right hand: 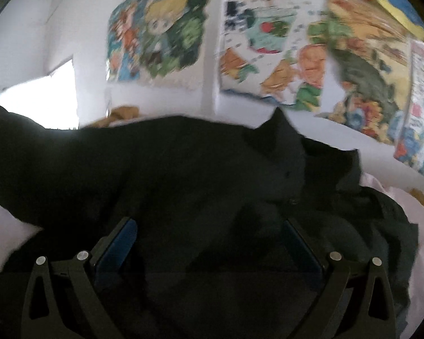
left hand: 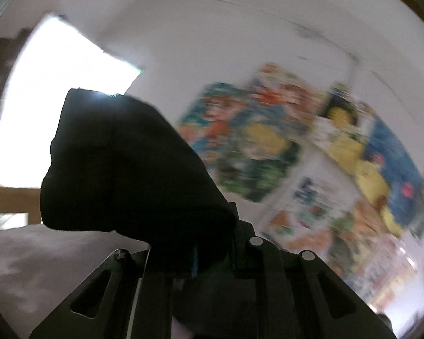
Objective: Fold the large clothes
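Plainly, the black garment (right hand: 166, 175) was the item at issue; in the right wrist view it lay crumpled across a pale pink bed (right hand: 387, 197), one end trailing off to the left of the picture and a bunched heap at the right; in the left wrist view a fold of the same dark cloth (left hand: 127, 169) stood raised in front of the lens, caught by the left hand-held gripper (left hand: 200, 257), whose jaws were drawn narrow onto the fabric. The right hand-held gripper (right hand: 209, 243) stood spread wide just above the cloth, its blue-faced fingers (right hand: 118, 243) clear of it and gripping nothing.

Risks, as judged: the left grip appeared to take only a small pinch near an edge, so the cloth could slip out under its own weight as it rose; with one end lifted and the other unsecured, the garment would likely drag and bunch rather than open flat; the right jaws, closing on the heaped part, could seize several layers at once and spoil the fold. Both views were blurred, so the exact edge held could not be confirmed.

Pose: the left tool pointed roughly level toward the wall of coloured posters (left hand: 311, 147) and a bright window (left hand: 56, 90), and looked rolled to one side; the right one tilted downward over the bed.
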